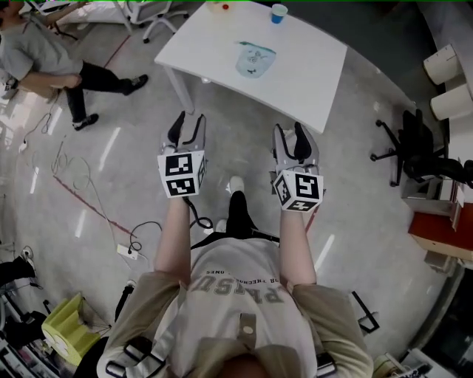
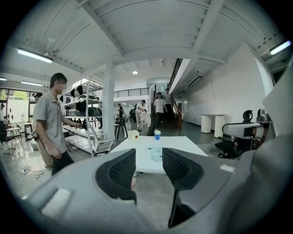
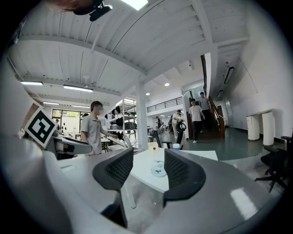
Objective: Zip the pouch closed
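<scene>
**A:** Where's the pouch?

**B:** The pouch (image 1: 255,59) lies flat near the middle of the white counter (image 1: 314,70), well apart from both tools. I'd say zipping hasn't begun.

**A:** And the tools?

**B:** The left tool (image 1: 188,122) and the right tool (image 1: 290,131) both have their jaws wide apart. Nothing sits between the ribbed black pads.

**A:** What could go wrong?

**B:** The pouch looks thin and soft. It's pale blue with a rounded bottom edge and a dark print, and the counter top is smooth and hard. If one tool pulls the slider without the other pinning the fabric, the pouch would probably just slide along. The slider is too small to make out from here, so a missed pinch seems likely.

**A:** Anything nearby?

**B:** A small blue cup (image 1: 278,12) stands at the far edge. A careless sweep could tip it.
</scene>
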A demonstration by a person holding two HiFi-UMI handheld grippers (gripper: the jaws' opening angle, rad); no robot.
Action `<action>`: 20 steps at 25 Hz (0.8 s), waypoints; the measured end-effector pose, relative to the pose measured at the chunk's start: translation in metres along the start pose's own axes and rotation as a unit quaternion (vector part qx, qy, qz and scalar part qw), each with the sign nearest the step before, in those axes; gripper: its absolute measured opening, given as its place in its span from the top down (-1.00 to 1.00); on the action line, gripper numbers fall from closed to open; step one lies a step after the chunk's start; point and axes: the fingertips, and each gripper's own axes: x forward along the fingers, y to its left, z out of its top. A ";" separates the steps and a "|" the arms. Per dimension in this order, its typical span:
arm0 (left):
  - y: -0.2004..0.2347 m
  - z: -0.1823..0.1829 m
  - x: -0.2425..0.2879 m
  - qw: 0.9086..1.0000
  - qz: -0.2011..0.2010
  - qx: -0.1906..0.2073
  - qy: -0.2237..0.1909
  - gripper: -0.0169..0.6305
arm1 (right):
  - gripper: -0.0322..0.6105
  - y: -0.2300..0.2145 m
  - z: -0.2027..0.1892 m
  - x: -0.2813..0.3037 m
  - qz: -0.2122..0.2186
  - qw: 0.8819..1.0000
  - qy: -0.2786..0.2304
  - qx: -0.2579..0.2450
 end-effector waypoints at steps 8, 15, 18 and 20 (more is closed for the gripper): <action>0.011 0.038 0.088 1.000 0.017 0.019 -0.004 0.36 | 0.32 -0.048 0.021 0.090 0.012 1.000 -0.012 0.007; 0.014 0.058 0.150 0.999 0.029 0.020 0.002 0.36 | 0.32 -0.078 0.034 0.153 0.032 0.999 -0.011 -0.002; 0.016 0.057 0.168 0.999 0.032 0.019 0.008 0.36 | 0.32 -0.089 0.028 0.172 0.036 0.999 0.000 -0.003; 0.018 0.053 0.179 0.999 0.033 0.017 0.016 0.36 | 0.32 -0.096 0.023 0.182 0.034 0.999 0.008 0.000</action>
